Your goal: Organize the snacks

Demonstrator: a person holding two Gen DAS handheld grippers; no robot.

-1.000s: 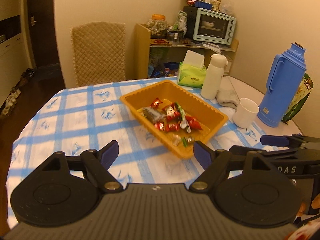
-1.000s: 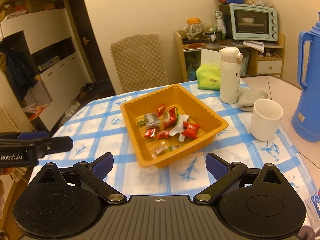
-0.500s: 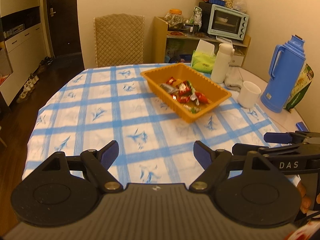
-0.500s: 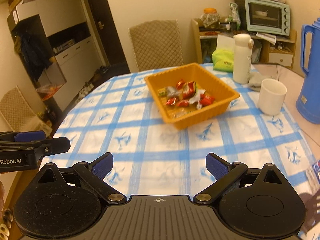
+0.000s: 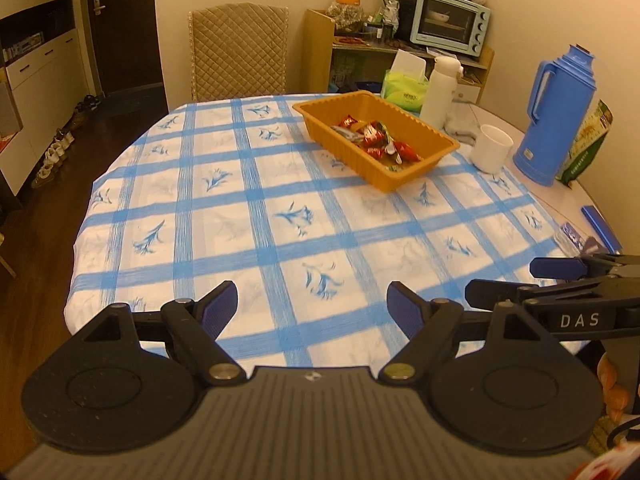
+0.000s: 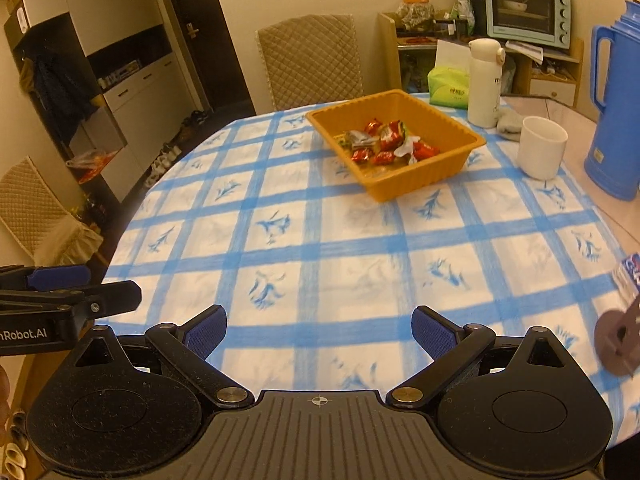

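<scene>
An orange tray [image 5: 385, 182] [image 6: 404, 186] stands at the far right of the blue-checked tablecloth [image 5: 256, 208]. Several wrapped snacks [image 5: 376, 140] [image 6: 384, 140], mostly red, lie in it. My left gripper [image 5: 312, 302] hovers over the near edge of the table, far short of the tray, open with nothing between its fingers. My right gripper [image 6: 319, 320] is likewise back at the near edge, open and empty. Each gripper shows at the side of the other's view, the right one [image 5: 520, 278] and the left one [image 6: 96, 284].
A white mug [image 5: 491, 154], a blue thermos [image 5: 560, 116], a white bottle [image 5: 440, 92] and a green tissue pack [image 5: 404, 90] stand right of and behind the tray. A blue-and-white packet [image 6: 630, 276] lies at the table's right edge. A quilted chair [image 5: 240, 52] is at the far side.
Both grippers have drawn back from the tray toward the near edge of the table. The tray now looks smaller and farther, with much more tablecloth in view. The jaws stayed open.
</scene>
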